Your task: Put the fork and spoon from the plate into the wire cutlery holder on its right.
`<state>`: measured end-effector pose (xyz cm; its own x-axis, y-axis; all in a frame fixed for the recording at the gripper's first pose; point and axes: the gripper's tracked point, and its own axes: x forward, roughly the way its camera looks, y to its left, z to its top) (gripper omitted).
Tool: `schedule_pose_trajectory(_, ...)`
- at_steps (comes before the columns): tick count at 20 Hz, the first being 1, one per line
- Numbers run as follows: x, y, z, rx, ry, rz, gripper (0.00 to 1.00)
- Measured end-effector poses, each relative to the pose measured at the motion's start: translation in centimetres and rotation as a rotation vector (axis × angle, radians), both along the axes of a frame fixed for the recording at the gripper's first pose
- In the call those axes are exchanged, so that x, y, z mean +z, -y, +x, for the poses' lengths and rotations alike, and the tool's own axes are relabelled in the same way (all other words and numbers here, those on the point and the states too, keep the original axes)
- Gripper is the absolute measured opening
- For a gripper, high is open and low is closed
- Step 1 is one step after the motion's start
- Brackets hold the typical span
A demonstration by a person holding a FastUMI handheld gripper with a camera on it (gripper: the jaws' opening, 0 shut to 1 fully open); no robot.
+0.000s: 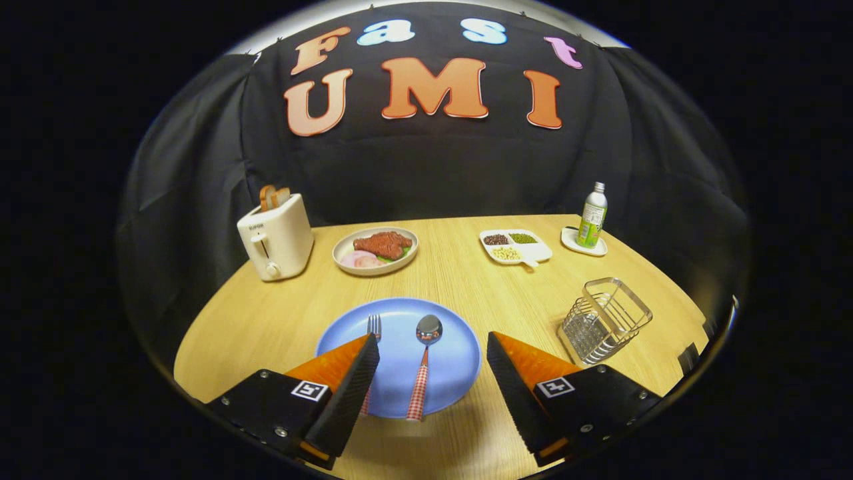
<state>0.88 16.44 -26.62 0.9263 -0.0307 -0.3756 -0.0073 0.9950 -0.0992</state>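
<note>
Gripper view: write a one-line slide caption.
Open gripper over blue plate holding fork and spoon; wire holder beside it.

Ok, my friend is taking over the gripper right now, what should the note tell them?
Gripper: fingers open, holding nothing, hanging over the blue plate.
Spoon: lies on the plate between the fingers.
Fork: also on the plate, partly hidden by the left finger.
Wire holder: on the table right of the plate, nothing in it.
Done: nothing moved yet.
Left: fork and spoon both go into the holder.
</note>
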Motion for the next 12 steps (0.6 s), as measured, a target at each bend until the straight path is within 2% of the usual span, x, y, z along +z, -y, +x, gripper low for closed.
schedule_pose_trajectory(4,-3.2,-0.6,0.8,0.007,-0.075,-0.020,0.85)
schedule_pose_trajectory(8,-4.9,-0.1,1.1,0.000,-0.127,-0.048,0.66)
schedule_pose_trajectory(9,-5.4,-0.1,1.1,0.000,-0.145,-0.053,0.58)
schedule_pose_trajectory(12,-6.5,0.0,0.9,-0.002,-0.188,-0.056,0.47)
